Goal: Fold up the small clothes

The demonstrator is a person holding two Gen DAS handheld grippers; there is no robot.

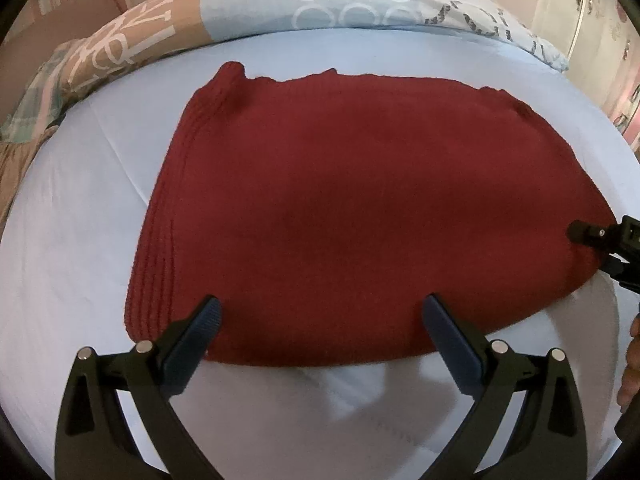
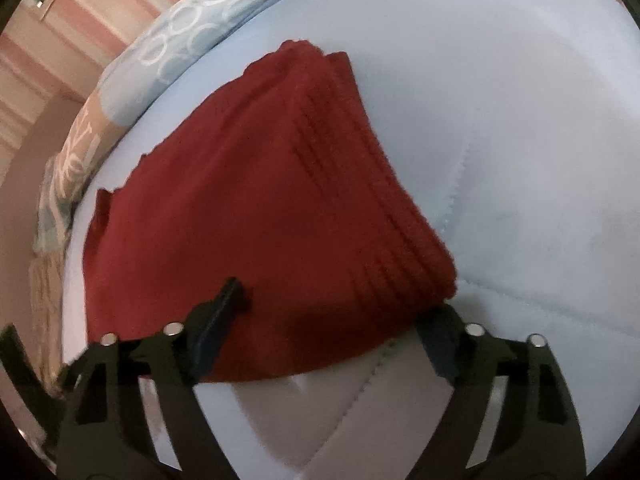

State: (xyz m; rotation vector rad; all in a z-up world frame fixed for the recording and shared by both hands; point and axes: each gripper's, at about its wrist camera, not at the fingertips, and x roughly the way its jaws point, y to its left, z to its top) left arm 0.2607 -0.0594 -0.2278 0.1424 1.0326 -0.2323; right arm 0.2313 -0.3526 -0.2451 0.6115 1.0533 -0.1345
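The bed (image 1: 72,240), under a pale blue sheet, carries a patterned quilt (image 1: 352,0) along its far edge at 12 o'clock. A red knit garment (image 1: 352,200) lies flat at the middle of the bed. The left claw (image 1: 322,312) stands wide at 6 o'clock over the garment's near hem. The right claw (image 2: 340,304), at 3 o'clock, is also wide, straddling a garment corner.

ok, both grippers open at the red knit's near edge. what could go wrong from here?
1. The red knit looks already doubled; the left gripper may pinch only the top layer, so the layers split.
2. The right gripper straddles the ribbed corner and could snag the light blue sheet beneath.
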